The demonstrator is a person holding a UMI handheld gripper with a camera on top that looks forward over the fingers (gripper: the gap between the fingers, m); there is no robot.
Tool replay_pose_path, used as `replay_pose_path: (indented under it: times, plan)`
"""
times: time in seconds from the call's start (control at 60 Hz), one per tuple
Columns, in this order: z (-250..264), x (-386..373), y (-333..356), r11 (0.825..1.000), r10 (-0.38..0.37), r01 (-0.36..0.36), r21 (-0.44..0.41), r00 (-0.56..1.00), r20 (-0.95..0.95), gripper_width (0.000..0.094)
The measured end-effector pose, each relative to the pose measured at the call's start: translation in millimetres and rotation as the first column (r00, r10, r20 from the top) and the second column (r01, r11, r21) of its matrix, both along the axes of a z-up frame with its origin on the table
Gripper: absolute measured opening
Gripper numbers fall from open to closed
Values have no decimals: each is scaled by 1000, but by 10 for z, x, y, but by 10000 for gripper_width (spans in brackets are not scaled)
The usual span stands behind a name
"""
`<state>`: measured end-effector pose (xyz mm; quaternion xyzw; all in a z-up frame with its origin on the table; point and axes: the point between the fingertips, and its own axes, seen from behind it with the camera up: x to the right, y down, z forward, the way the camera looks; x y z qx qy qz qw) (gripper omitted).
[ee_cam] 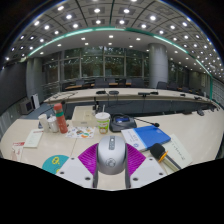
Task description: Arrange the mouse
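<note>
Gripper (111,172) fingers w/ purple pads (89,155) sit either side of the grey mouse (111,153) — whether they press on it, can't tell. Just beyond: paper cup (102,122), blue notebook (152,136), orange bottle (61,117) — all on the desk (25,135).

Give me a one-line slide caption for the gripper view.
Claw astride a grey mouse on a cluttered office desk, paper cup and blue notebook beyond.

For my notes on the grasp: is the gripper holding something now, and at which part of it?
The gripper appears shut on the grey mouse, its pink pads pressing the mouse's two sides near the middle.
</note>
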<state>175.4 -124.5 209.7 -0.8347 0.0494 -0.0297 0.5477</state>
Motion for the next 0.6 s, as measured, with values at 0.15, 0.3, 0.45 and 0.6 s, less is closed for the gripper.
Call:
replay_pose_path:
  times: [0.15, 0.3, 0.45, 0.6]
  plan:
    - [-301, -1291, 365, 993, 104, -107, -52, 993, -61, 363]
    - [-1182, -2223, 454, 967, 164, -178, -183, 982, -92, 362]
    - [-1938, -2611, 442, 939, 178, -195, -284, 980, -82, 367]
    - [-2192, -2729, 445, 937, 175, -188, -296, 982, -69, 501]
